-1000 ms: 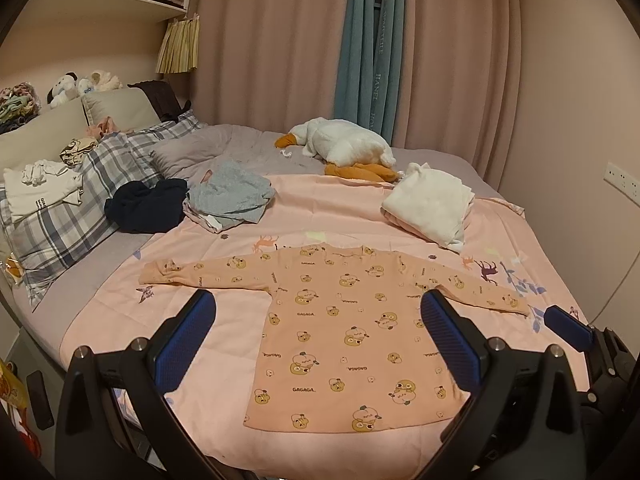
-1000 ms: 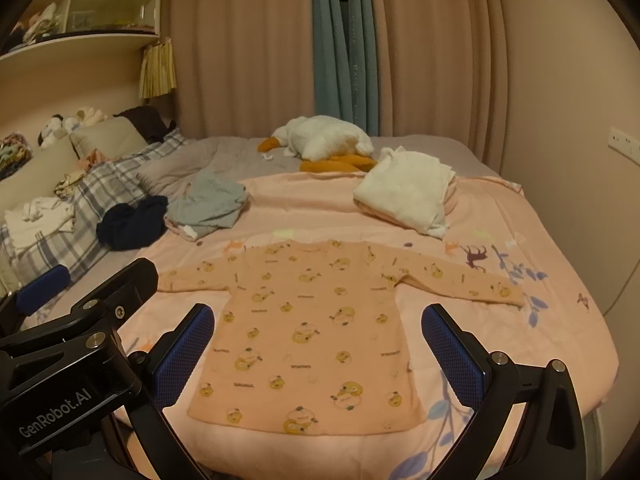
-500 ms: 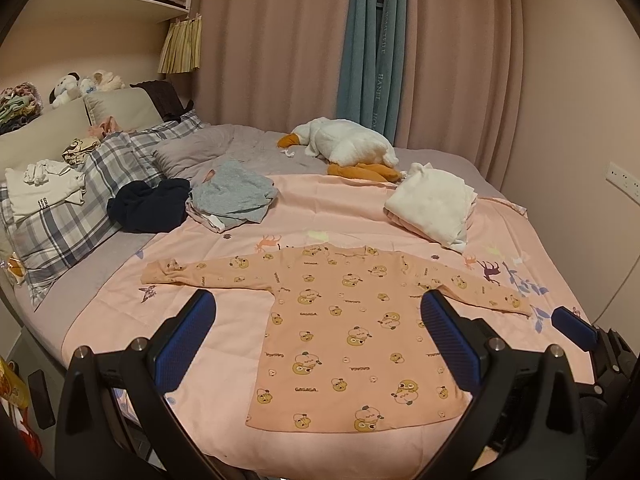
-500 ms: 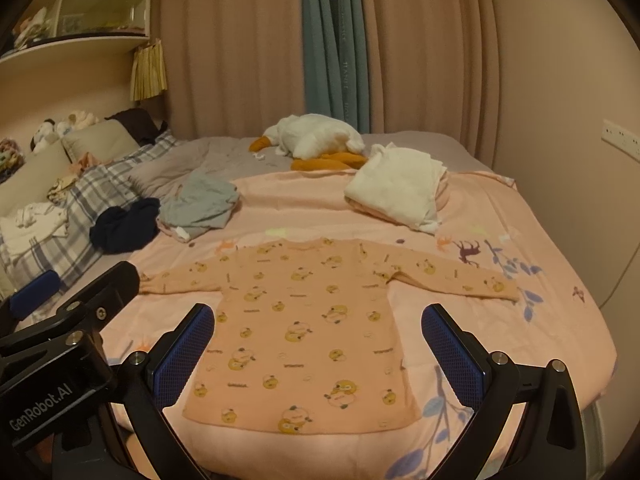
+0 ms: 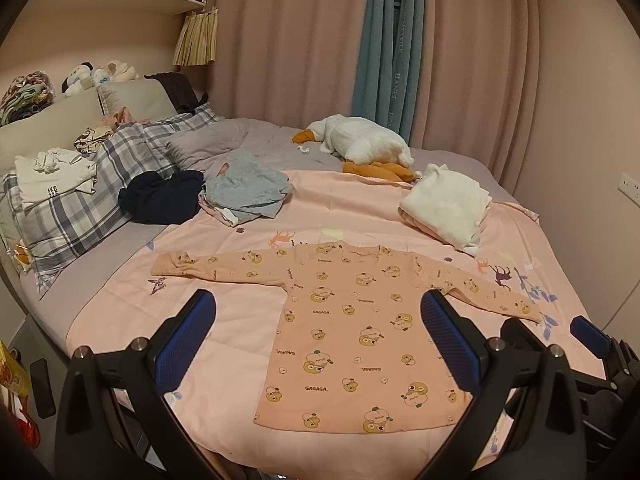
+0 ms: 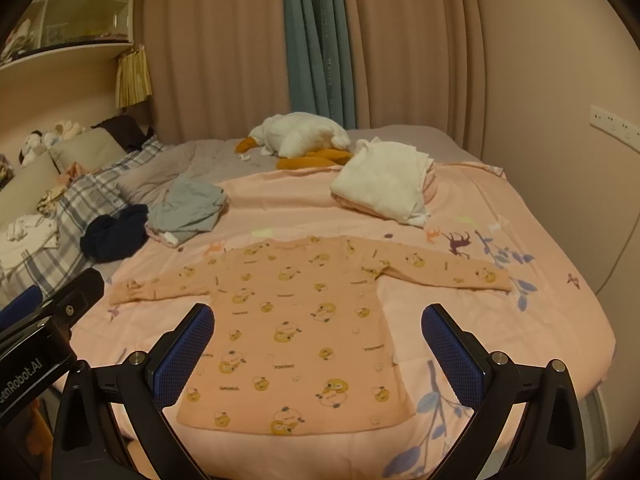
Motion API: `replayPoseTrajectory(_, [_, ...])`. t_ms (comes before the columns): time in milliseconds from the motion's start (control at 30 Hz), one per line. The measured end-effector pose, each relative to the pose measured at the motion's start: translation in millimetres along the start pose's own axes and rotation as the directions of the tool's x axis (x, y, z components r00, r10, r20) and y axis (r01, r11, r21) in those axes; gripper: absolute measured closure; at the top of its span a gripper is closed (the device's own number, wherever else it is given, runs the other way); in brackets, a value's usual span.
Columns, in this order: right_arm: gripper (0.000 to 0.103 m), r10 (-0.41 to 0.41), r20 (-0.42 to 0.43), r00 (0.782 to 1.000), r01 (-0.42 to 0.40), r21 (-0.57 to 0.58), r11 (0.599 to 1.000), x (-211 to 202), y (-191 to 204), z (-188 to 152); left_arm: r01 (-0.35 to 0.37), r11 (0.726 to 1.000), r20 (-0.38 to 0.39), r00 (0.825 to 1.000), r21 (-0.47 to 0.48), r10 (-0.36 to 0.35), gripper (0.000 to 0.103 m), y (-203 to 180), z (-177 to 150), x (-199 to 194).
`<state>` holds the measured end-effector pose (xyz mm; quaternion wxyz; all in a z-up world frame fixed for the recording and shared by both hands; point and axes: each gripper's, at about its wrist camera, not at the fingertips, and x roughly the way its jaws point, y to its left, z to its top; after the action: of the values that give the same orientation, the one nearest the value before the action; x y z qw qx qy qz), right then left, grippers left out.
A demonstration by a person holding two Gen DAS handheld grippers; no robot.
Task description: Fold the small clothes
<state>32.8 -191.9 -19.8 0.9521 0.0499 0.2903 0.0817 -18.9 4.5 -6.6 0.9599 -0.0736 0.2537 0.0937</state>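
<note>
Hiding shirt point(image 5: 360, 320) edges: claw fingers point(image 5: 182, 338)

A peach shirt point(image 5: 360, 320) lies flat on the pink sheet point(image 5: 240, 320) of the bed, sleeves spread wide. The left gripper point(image 5: 316, 336) hovers above its hem, jaws wide apart and empty. Beyond lie a grey garment point(image 5: 248, 188), a navy garment point(image 5: 164, 196), a white folded pile point(image 5: 444, 204) and a plush goose point(image 5: 360, 144).
</note>
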Motion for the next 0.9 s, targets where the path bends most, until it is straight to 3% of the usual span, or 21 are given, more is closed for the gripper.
replayPoseTrajectory(900, [0.000,0.023,-0.029,0.999,-0.023,0.000,1.000,27.8,3.5,-0.4,0.001,1.000,-0.038,0.999,0.008,0.000,0.000,-2.1,4.3,31.3])
